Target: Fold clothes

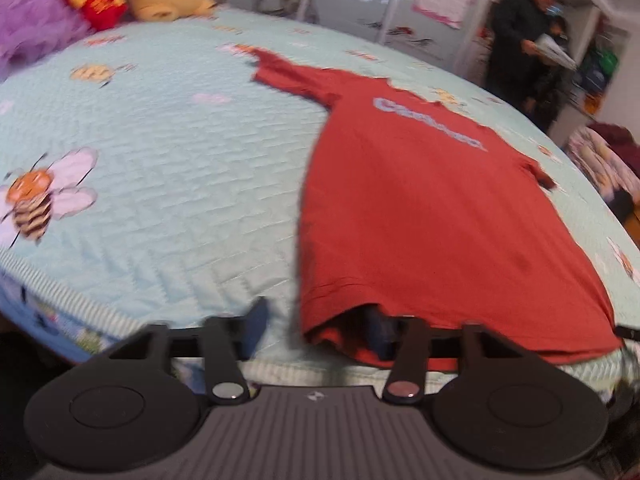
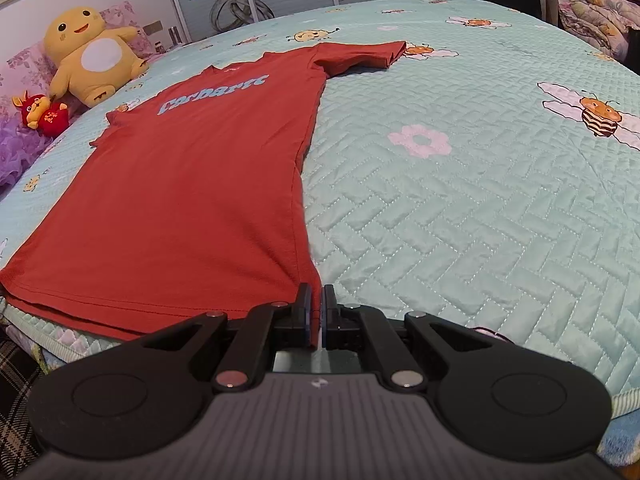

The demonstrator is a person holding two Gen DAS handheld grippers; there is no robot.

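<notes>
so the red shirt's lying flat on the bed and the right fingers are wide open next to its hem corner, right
Not quite. The red shirt does lie flat on the bed, but the right fingers are not wide open beside its hem corner: the right wrist view shows them shut on it.

bed: quilted pale-green cover (image 2: 460, 208) printed with bees and flowers
red T-shirt (image 2: 192, 200): spread flat on the cover, hem at the near edge, collar far, blue lettering up
yellow plush toy (image 2: 94, 56): far left, at the head end
small red plush (image 2: 40, 114): beside the yellow one
</notes>
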